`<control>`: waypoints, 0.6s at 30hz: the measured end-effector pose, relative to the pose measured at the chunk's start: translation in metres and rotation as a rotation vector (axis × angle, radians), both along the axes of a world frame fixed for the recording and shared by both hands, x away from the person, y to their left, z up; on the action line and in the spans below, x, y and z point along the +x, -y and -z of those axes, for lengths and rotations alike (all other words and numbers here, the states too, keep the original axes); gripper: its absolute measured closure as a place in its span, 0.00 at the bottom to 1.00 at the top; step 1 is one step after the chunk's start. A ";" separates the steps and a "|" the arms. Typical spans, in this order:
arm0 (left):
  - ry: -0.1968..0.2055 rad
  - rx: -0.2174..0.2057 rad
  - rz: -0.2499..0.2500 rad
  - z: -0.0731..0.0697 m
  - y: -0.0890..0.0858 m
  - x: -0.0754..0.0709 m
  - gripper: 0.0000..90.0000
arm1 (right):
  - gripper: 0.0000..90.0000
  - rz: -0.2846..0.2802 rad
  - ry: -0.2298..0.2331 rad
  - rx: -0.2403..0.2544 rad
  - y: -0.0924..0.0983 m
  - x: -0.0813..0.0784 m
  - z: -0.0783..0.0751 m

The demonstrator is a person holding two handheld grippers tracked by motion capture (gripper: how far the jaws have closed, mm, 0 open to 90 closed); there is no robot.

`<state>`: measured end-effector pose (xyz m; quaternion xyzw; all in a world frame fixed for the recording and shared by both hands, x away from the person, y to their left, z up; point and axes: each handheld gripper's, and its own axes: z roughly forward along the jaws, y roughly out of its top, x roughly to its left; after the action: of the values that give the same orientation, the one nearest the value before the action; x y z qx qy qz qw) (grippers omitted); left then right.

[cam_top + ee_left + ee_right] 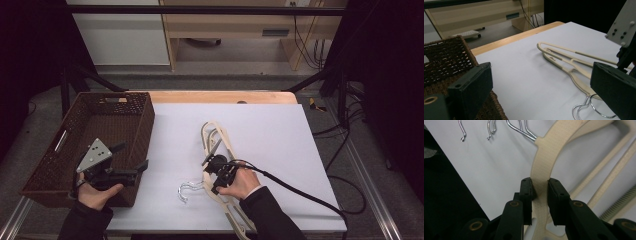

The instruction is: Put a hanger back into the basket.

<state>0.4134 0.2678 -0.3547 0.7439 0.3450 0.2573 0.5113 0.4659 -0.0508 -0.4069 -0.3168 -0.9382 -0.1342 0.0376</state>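
Item: cream plastic hangers [218, 150], a small stack with chrome wire hooks [187, 190], lying on the white sheet of the tabletop [280, 135] right of centre, arms running away from the person and hooks pointing toward the near edge. No brand, label or writing can be read on the hangers, the basket or either tool. Right claw [216, 167]: pressed onto the neck of the top hanger [541, 182]; in the right gripper view both black pads sit flat against the cream band just below where the hooks enter, so it pinches that hanger. The right hand [245, 182] grips the tool from the near side, a black cable [300, 192] trailing off toward the right edge of the tabletop. Left claw [131, 162]: spread wide with nothing between the jaws, held over the near right corner of the basket, pointing toward the hangers; the left hand [95, 192] holds it, a grey three-cornered plate [95, 154] on top. Surroundings: dark brown woven basket [60, 165] at the left of the tabletop, its near right wall standing between the left claw and the hangers; a strip of bare wood [225, 96] along the far edge; pale cabinets [225, 25] and loose cables [312, 50] on the floor beyond.
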 end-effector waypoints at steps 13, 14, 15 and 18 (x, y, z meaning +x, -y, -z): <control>0.010 0.021 0.027 -0.003 0.003 -0.001 0.04 | 0.83 -0.043 0.039 0.055 0.028 -0.004 -0.048; 0.015 0.026 0.031 -0.003 0.004 -0.002 0.04 | 0.83 -0.058 0.045 0.061 0.030 -0.005 -0.052; 0.018 0.033 0.036 -0.004 0.005 -0.002 0.05 | 0.83 -0.066 0.049 0.064 0.031 -0.006 -0.057; 0.031 0.055 0.055 -0.007 0.007 -0.003 0.05 | 0.83 -0.106 0.046 0.076 0.034 -0.010 -0.069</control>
<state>0.4099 0.2609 -0.3478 0.7628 0.3092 0.2642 0.5028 0.4561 -0.0852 -0.3383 -0.2620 -0.9485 -0.1746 0.0351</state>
